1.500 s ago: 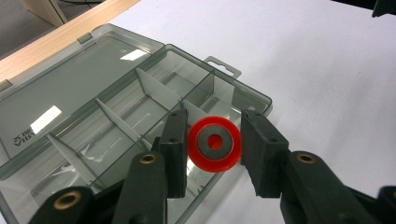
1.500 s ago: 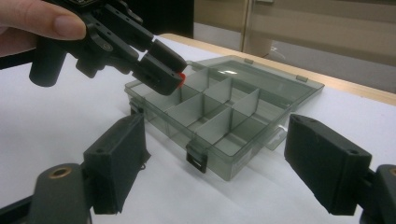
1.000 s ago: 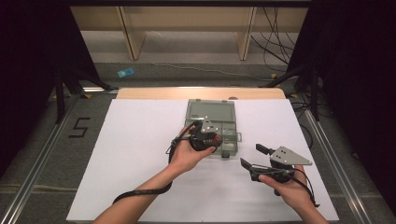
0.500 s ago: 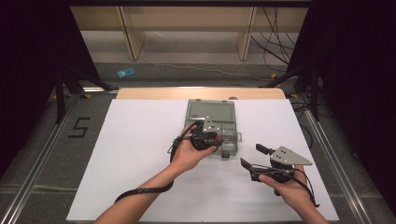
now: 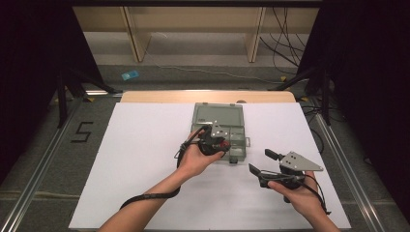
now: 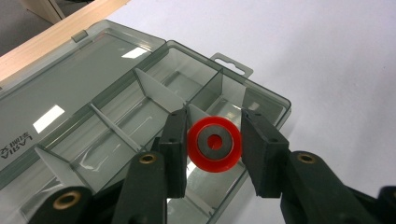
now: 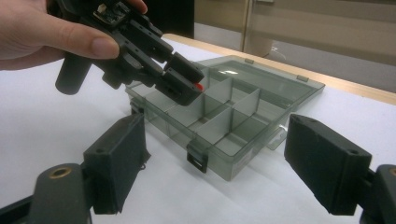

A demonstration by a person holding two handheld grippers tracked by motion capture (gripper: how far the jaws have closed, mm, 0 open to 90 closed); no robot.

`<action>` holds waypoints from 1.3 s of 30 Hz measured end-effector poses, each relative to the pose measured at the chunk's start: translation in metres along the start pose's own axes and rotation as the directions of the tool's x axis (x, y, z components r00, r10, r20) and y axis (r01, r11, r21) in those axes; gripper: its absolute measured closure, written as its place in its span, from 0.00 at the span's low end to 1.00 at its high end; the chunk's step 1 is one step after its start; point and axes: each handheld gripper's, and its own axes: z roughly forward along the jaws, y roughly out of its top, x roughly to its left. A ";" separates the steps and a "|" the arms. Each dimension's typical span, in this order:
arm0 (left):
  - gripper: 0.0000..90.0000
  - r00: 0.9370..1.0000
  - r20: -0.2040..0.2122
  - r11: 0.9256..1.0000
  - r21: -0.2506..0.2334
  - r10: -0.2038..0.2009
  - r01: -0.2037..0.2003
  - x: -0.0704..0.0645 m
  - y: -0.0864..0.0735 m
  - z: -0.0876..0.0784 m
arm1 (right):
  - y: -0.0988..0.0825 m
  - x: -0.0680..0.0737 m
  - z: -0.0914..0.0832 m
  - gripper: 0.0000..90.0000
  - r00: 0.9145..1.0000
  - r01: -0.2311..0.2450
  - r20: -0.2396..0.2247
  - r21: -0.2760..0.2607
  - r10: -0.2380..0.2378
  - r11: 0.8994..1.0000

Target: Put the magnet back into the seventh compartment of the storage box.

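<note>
Left gripper view, left gripper (image 6: 214, 150) partly closed on red wheel (image 6: 214, 144), pads at three and nine o'clock, flat face and hole toward camera, above open box (image 6: 116, 98); right gripper (image 7: 224, 158) wide open, empty.

White table (image 5: 145, 159), blue floor object (image 5: 129, 75).

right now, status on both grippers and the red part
Left gripper shut on red ring with grey metal centre, over open smoky plastic compartment box. Right gripper open, empty. Nothing in the way.
</note>
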 end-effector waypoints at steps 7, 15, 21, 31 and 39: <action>0.70 1.000 -0.002 1.000 0.009 0.006 -0.006 0.002 -0.002 0.003 | 0.000 0.000 0.000 0.24 1.000 0.000 0.001 0.000 0.000 1.000; 0.70 1.000 0.001 1.000 0.017 0.001 -0.001 0.003 -0.004 0.005 | 0.000 0.000 0.000 0.24 1.000 0.001 0.003 -0.001 -0.001 1.000; 0.69 1.000 0.000 1.000 0.018 -0.003 0.003 0.004 -0.005 0.008 | 0.000 0.000 0.000 0.24 1.000 0.001 0.002 -0.001 -0.001 1.000; 0.63 1.000 -0.007 1.000 0.016 0.001 -0.001 0.004 -0.005 0.007 | 0.000 0.000 0.000 0.24 1.000 0.000 -0.001 -0.001 0.000 1.000; 0.44 0.999 -0.005 0.999 -0.029 -0.037 0.037 0.004 -0.003 0.000 | 0.001 -0.001 -0.002 0.24 1.000 0.004 -0.001 0.029 -0.004 1.000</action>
